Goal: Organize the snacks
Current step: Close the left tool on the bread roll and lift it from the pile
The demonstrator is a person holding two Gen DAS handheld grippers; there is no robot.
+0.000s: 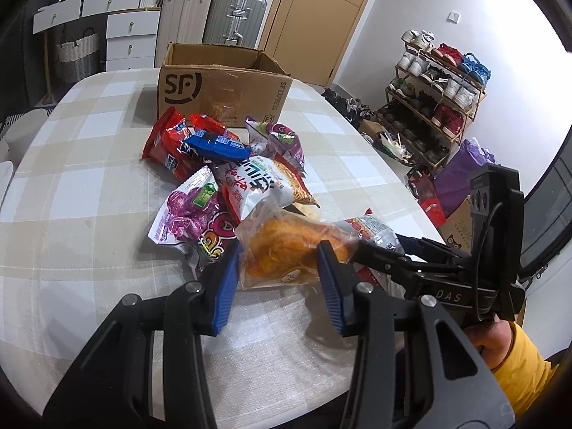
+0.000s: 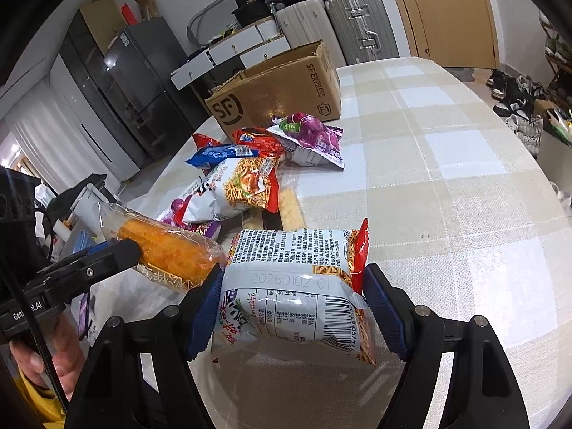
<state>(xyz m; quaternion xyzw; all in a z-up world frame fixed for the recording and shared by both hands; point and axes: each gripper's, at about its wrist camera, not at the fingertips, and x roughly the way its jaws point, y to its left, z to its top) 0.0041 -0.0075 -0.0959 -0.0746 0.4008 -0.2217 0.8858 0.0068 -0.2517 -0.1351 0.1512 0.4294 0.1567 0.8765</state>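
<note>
a: what's the left tool (image 1: 277, 270) got?

b: it's clenched on a clear-wrapped orange pastry (image 1: 286, 250), its blue pads pressing both sides of the wrapper. the right wrist view shows that packet (image 2: 168, 250) lifted off the table (image 2: 447, 178).

a: and the right tool (image 2: 291, 307)?

b: gripping a noodle snack bag (image 2: 296, 293), back side up, with barcode and printed date showing. it's pinched between the pads, just beside the pastry.

a: where's the rest of the snacks?

b: heaped mid-table: a purple packet (image 1: 193, 211), another noodle bag (image 1: 264, 182), a blue packet (image 1: 218, 144), a red packet (image 1: 168, 143) and a second purple one (image 1: 282, 139).

a: the box?

b: an open sf express cardboard box (image 1: 221, 85) stands just behind the pile, at the table's far edge. suitcases (image 1: 236, 14) are behind it, and a shoe rack (image 1: 436, 96) is off to the right.
</note>
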